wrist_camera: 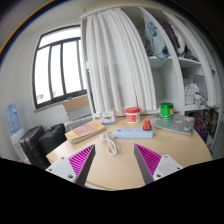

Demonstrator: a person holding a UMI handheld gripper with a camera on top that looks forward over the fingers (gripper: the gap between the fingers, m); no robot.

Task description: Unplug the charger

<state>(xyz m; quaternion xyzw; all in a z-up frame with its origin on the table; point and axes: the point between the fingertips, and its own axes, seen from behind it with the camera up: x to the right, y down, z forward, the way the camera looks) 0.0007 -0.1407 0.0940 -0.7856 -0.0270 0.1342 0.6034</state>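
Observation:
A white power strip (130, 132) lies on the wooden table (115, 170) beyond my fingers, with a red-orange charger (146, 126) plugged into its right end. A white cable (109, 144) runs in a loop from the strip toward me, ending just ahead of the gap between the fingers. My gripper (115, 160) is open and empty, its magenta-padded fingers (80, 158) wide apart above the table, well short of the strip.
A red-lidded jar (132, 114), a green cup (166, 109) and a clear box (176, 124) stand behind the strip. A pink keyboard-like item (84, 130) lies at the left. A white curtain, a window and shelves stand behind. A black chair (35, 143) is at the left.

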